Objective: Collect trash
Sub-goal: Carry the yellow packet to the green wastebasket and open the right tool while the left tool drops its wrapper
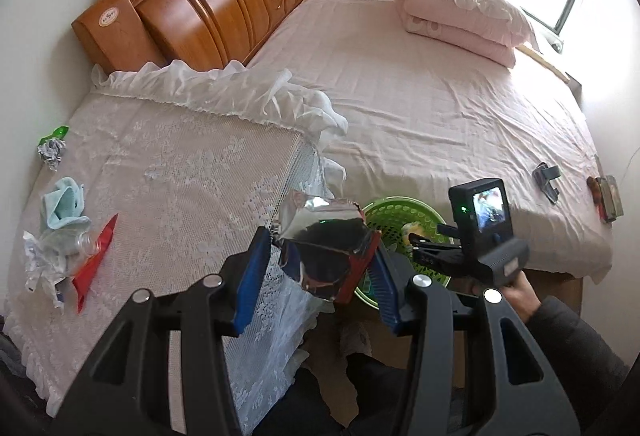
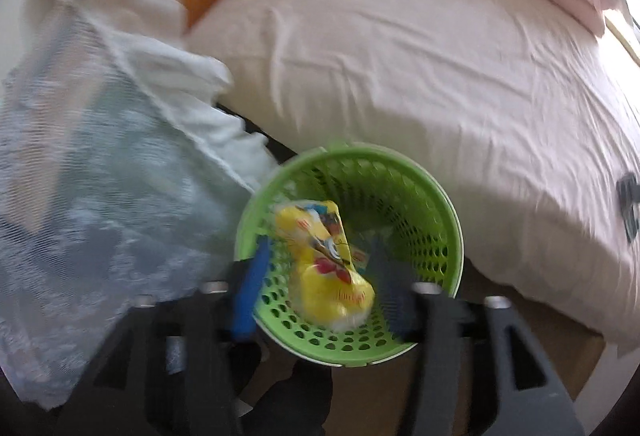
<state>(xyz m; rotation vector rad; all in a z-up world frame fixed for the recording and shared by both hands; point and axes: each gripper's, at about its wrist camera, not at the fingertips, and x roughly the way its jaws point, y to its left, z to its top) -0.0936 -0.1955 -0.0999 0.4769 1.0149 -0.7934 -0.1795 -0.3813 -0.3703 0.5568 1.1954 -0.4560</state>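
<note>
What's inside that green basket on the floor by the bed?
Inside the green basket lies a yellow snack wrapper, between the open fingers of the right gripper. The wrapper and gripper hide much of the bottom, so anything underneath cannot be seen.

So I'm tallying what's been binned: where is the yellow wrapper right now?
In the right wrist view the yellow wrapper lies inside the green basket beside the bed, loose between the right gripper and its open jaws.

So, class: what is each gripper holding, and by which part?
The left gripper clamps a silver foil wrapper by its side edges. The right gripper holds nothing; a yellow packet lies loose in the green basket.
</note>
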